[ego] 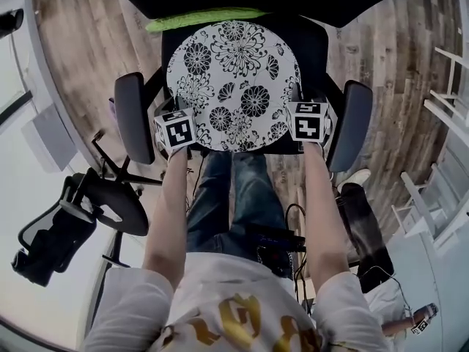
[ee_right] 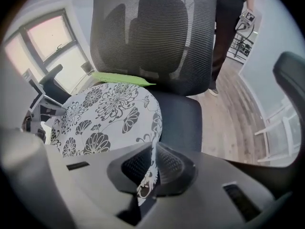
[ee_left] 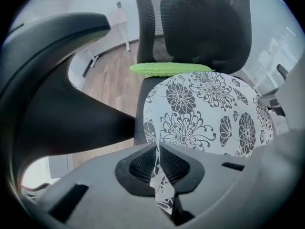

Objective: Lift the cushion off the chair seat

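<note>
A round white cushion with a black flower print lies on the black seat of an office chair. My left gripper is at the cushion's near left edge and my right gripper at its near right edge. In the left gripper view the cushion runs into the left gripper, whose jaws are shut on a fold of its fabric. In the right gripper view the cushion likewise ends in a pinched fold inside the right gripper, shut on it.
The chair has two black armrests, the left armrest and the right armrest, just outside my grippers. A green pad lies at the back of the seat. A second black chair stands at left. White furniture lines the right side.
</note>
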`<state>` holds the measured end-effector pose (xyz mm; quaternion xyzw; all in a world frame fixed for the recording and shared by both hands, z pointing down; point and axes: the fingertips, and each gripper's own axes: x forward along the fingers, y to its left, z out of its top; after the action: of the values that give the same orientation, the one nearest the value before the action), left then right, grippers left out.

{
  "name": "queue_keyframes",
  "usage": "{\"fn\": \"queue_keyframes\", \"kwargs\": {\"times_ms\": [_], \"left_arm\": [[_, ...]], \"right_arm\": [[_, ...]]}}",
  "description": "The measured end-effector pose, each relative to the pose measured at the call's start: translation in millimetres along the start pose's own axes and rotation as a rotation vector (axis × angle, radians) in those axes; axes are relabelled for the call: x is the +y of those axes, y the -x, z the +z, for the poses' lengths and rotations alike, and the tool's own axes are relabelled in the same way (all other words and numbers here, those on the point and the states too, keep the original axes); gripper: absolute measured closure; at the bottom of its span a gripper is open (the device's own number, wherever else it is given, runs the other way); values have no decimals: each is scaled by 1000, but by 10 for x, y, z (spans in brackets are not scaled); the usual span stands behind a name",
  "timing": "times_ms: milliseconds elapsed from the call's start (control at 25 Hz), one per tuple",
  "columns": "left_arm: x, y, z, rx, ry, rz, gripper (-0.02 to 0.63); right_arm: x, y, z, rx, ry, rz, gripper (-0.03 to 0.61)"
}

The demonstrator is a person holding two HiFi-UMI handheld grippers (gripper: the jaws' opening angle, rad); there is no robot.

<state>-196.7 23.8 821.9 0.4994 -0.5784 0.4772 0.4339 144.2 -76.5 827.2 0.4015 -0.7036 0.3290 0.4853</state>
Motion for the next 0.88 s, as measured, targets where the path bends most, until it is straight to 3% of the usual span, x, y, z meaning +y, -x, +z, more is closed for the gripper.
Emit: {"fn": "queue_keyframes", "kwargs": {"times_ms": [880], "left_arm": [[-77,542,204,-62,-63,-69,595]], "right_arm": [[145,731,67,-49,-60,-39,555]]}}
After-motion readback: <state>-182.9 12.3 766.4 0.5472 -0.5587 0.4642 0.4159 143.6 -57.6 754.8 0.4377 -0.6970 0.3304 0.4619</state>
